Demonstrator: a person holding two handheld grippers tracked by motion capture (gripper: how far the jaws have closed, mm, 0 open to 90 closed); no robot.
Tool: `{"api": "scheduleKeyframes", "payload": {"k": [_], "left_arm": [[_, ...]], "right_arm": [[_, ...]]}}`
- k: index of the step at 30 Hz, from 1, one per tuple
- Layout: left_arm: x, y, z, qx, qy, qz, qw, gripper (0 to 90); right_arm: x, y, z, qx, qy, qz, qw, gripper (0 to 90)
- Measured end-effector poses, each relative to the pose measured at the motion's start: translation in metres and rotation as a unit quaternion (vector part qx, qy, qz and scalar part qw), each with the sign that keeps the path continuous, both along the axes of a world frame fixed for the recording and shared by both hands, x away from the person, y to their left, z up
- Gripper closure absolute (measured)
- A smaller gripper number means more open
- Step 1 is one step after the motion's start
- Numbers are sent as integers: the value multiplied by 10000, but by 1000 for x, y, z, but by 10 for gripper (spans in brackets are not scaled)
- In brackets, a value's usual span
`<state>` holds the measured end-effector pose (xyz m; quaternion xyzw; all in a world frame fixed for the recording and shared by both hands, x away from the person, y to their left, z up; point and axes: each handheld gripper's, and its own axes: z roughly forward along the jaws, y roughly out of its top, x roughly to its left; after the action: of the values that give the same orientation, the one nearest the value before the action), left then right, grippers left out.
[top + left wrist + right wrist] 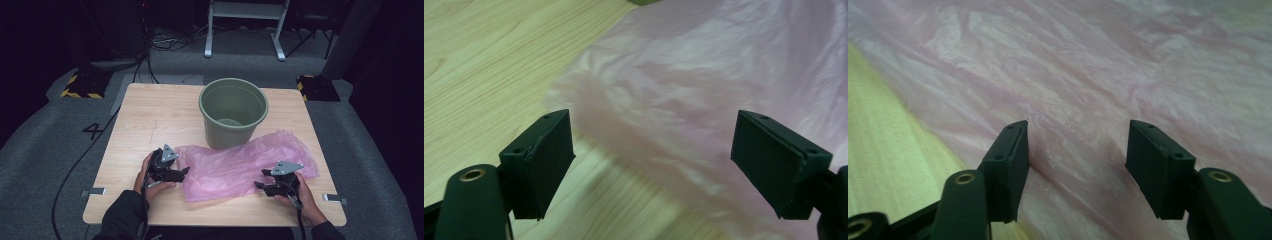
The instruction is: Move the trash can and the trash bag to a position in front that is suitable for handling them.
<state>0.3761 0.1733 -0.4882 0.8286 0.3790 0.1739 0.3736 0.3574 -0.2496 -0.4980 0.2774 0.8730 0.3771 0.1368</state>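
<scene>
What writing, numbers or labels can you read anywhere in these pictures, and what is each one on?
"4" — a dark mark on the grey floor left of the table.
No readable text on the green bucket, the pink plastic bag, or either gripper.
The yellow and black stripes on the floor block are a warning pattern, not writing.

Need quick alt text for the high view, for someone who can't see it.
A pink plastic bag lies flat on a wooden table, touching the front of a green bucket. A person's hands hold the left tongs at the bag's left edge and the right tongs at its right side, both open.
</scene>
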Motion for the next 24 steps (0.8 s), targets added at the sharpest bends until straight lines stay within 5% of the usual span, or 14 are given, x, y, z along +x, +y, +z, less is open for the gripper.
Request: {"api": "scheduleKeyframes", "payload": {"k": [3,6,11,16,18,24], "left_arm": [[-3,13,1,-53,-4,51,10000,167],[-7,27,-1,12,30,120,9999,166],[-10,33,-4,13,108,100,9999,166],[-7,24,-8,67,200,-37,9998,166],[-6,15,-13,194,259,-135,9994,167],[-4,12,-15,142,261,-163,9994,157]], "right_arm": [[-5,0,1,-61,-24,83,9999,289],[-20,12,8,10,-211,506,9985,206],[-33,30,13,126,-323,991,9945,182],[-45,55,18,190,-473,1328,9898,180],[-48,73,11,-16,-460,1534,9871,180],[-45,87,3,-6,-394,1623,9860,195]]}}
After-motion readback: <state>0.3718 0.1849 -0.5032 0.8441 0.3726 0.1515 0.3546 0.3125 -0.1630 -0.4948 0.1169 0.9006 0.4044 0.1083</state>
